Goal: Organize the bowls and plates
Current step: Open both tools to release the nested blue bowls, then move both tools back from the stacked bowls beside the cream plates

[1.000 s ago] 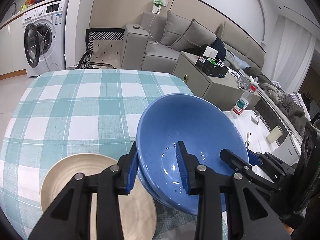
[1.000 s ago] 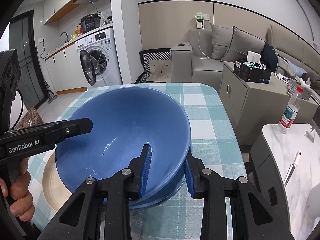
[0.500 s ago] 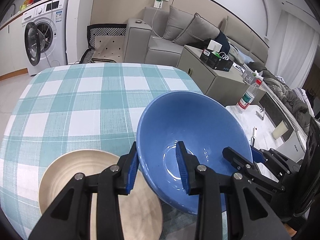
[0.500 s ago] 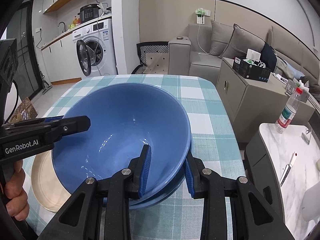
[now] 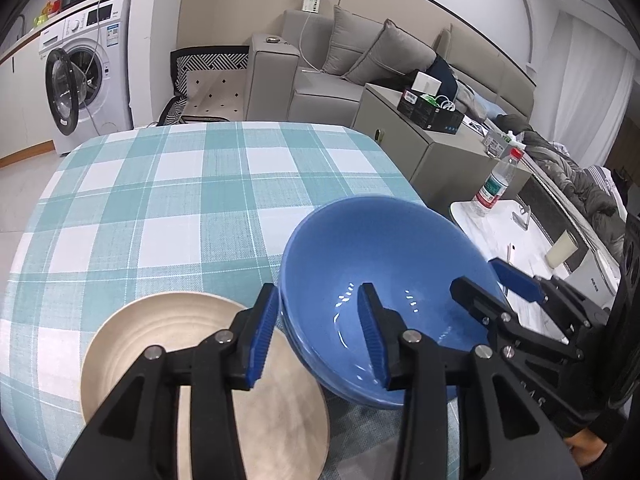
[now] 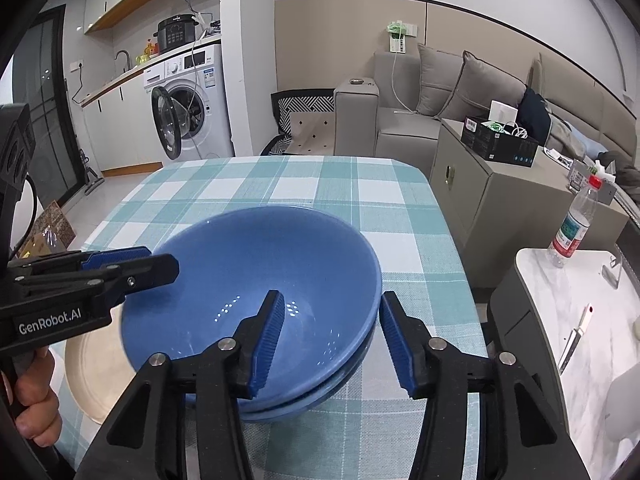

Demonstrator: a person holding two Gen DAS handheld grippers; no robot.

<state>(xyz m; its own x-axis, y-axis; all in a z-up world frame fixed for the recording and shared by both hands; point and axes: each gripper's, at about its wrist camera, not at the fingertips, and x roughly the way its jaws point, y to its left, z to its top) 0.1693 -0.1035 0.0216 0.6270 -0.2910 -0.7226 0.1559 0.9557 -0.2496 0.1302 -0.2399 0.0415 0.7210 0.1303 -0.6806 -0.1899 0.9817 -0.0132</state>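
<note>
Here, your left gripper (image 5: pixel 318 334) and right gripper (image 6: pixel 332 340) open their jaws off the blue bowl (image 6: pixel 256 280), apparently nested in another; next, back both clear.

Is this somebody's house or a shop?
It looks like a home, probably a small flat with one open room. There's a grey sofa with cushions, a washing machine under a kitchen counter, and a dining table with a checked cloth holding blue bowls.
</note>
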